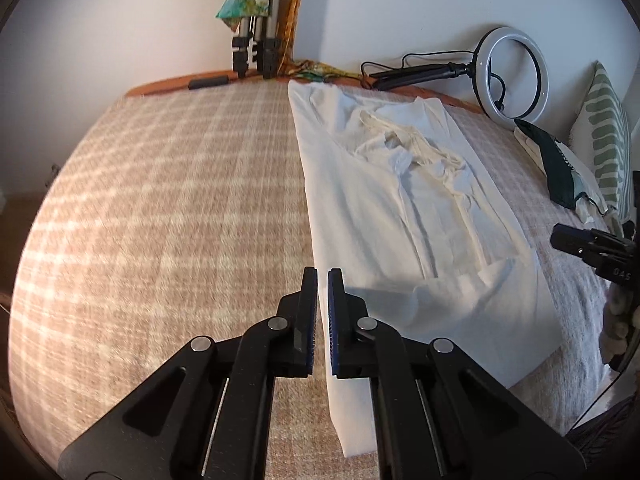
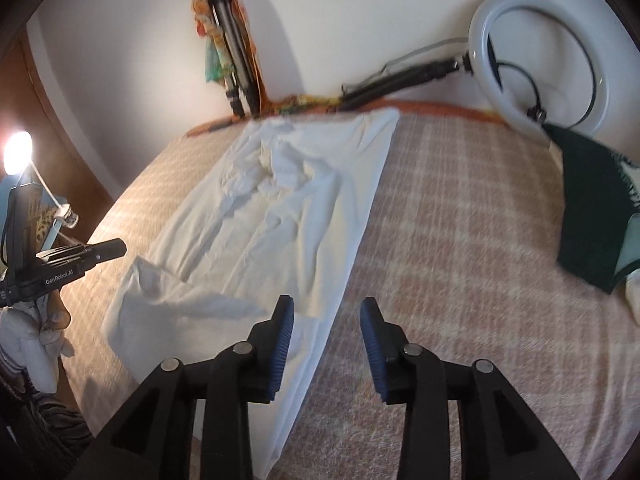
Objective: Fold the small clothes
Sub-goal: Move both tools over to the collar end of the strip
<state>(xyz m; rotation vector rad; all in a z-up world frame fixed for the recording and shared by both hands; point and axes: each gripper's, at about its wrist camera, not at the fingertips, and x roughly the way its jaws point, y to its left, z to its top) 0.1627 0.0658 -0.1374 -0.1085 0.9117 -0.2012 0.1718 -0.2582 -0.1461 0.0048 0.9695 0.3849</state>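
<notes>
A white shirt (image 1: 404,208) lies stretched lengthwise on the plaid bed cover, its sides folded in and its collar area rumpled; it also shows in the right wrist view (image 2: 280,208). My left gripper (image 1: 322,276) hovers over the shirt's near left edge, jaws nearly together with a thin gap and nothing between them. My right gripper (image 2: 326,316) is open and empty above the shirt's near right edge. The left gripper also shows at the left of the right wrist view (image 2: 100,254), and the right gripper shows at the right edge of the left wrist view (image 1: 580,244).
The pink-and-cream plaid bed cover (image 1: 160,220) spreads out on both sides of the shirt. A ring light (image 2: 544,60) on a stand leans at the wall. A dark green garment (image 2: 592,216) and a striped pillow (image 1: 608,136) lie at the right. A tripod (image 1: 252,40) stands behind.
</notes>
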